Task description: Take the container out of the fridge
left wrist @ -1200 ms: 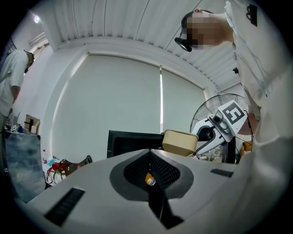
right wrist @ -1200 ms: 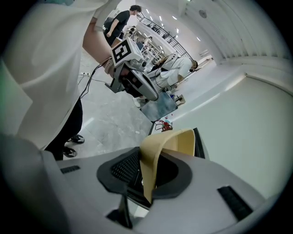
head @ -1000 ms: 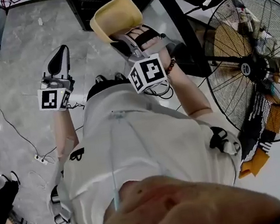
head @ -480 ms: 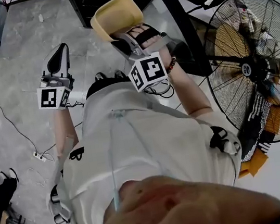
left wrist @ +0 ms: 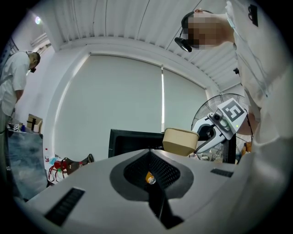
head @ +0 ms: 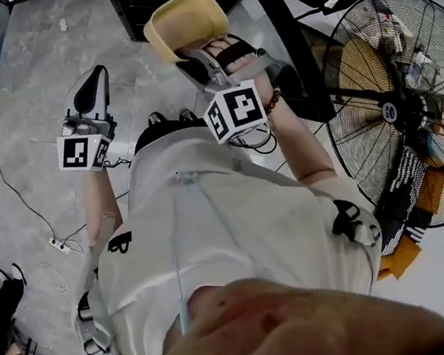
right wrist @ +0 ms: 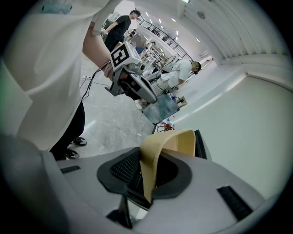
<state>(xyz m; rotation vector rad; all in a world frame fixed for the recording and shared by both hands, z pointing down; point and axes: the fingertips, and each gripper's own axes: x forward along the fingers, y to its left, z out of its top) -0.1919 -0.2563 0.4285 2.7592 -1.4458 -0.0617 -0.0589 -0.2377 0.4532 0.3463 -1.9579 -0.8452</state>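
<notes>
In the head view, the tan container (head: 185, 21) sits at the upper centre of the frame, directly above the tips of your right hand-held gripper (head: 192, 52) and clear of the dark cabinet (head: 146, 5) behind it at the top edge. The right gripper view shows the container's wall standing on edge between the jaws at the lower centre, its open side turned to the right; the jaws are only narrowly apart and clamp that thin wall. Your left hand-held gripper (head: 94, 86) hangs at the left of the frame over the grey floor (head: 26, 103), well apart from the container, its jaws pressed together on nothing. A large standing fan (head: 399, 107) fills the right side.
</notes>
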